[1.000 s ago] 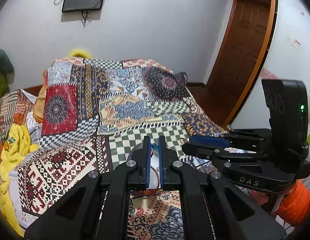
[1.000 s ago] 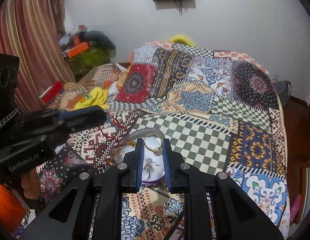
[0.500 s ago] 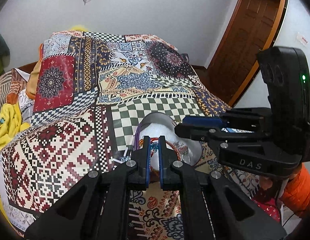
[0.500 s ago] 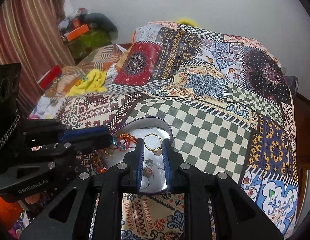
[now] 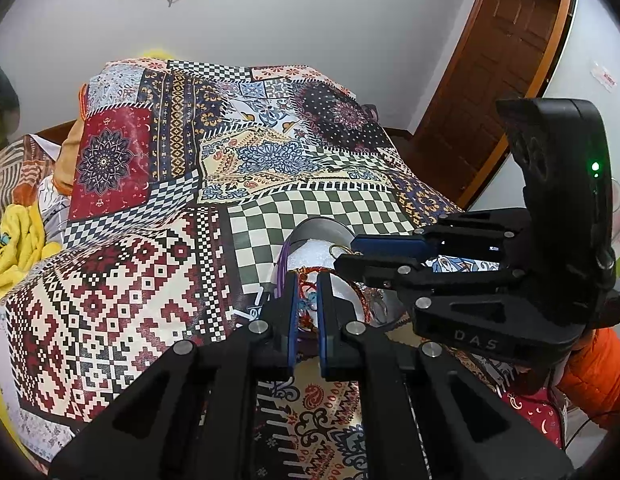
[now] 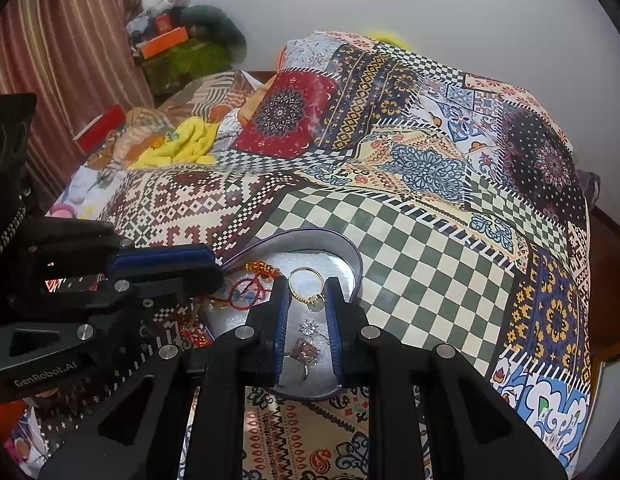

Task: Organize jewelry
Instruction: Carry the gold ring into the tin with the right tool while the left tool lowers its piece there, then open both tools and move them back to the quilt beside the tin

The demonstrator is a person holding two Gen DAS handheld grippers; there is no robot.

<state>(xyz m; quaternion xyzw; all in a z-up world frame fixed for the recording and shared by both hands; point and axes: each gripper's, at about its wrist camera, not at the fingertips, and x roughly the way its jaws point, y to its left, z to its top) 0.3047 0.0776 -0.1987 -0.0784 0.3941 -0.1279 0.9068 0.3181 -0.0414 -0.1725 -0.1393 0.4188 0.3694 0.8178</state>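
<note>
A heart-shaped silver jewelry tray [image 6: 352, 258] with a purple rim lies on the patchwork bedspread [image 6: 426, 236], and both grippers hang over it. The right gripper [image 6: 307, 297] has its blue-padded fingers parted by a moderate gap and nothing clamped between them; a gold ring [image 6: 306, 285] with a small round charm lies on the tray floor right in that gap, close to the fingertips, though whether either pad touches it cannot be told. Further back between the same fingers lie a small sparkly stud [image 6: 309, 327] and a pinkish pendant [image 6: 304, 350]. To the left of the right gripper, red thread bracelets [image 6: 246, 294] and an orange beaded piece [image 6: 260, 267] sit in the tray's left lobe, partly under the left gripper [image 6: 214, 270], which comes in from the side. From the left wrist view, the left gripper [image 5: 307, 280] has only a narrow gap between its fingers, with red thread showing in the gap; whether it is pinched cannot be told. The right gripper [image 5: 344, 254] crosses in front from the right, its tips over the tray [image 5: 310, 230].
</note>
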